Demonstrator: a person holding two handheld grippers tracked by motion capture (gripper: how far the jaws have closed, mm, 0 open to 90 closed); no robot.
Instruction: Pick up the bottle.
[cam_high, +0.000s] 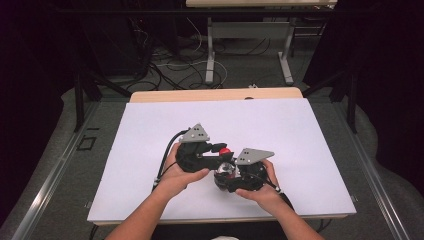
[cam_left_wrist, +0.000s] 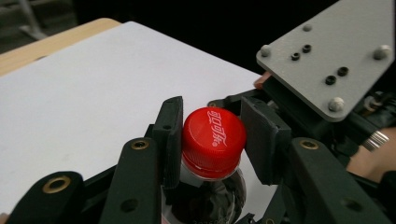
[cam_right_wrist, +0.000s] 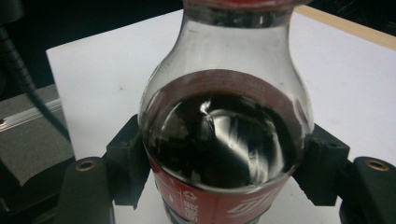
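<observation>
- Bottle (cam_right_wrist: 224, 135) of dark cola is standing upright near the middle of the white table (cam_high: 280, 125), and my right tongs (cam_right_wrist: 224, 172) are pinching its body just above the label.
- Red cap (cam_left_wrist: 214, 136) is sitting straight between my left tongs (cam_left_wrist: 212, 140), pads pressing on both sides.
- I'm judging the twist axis as vertical, running up the neck; the left tongs are the nearer to the cap.

White Chinese Coca-Cola script on red bottle cap (cam_left_wrist: 214, 142), recycling mark on red label (cam_right_wrist: 219, 203)
</observation>
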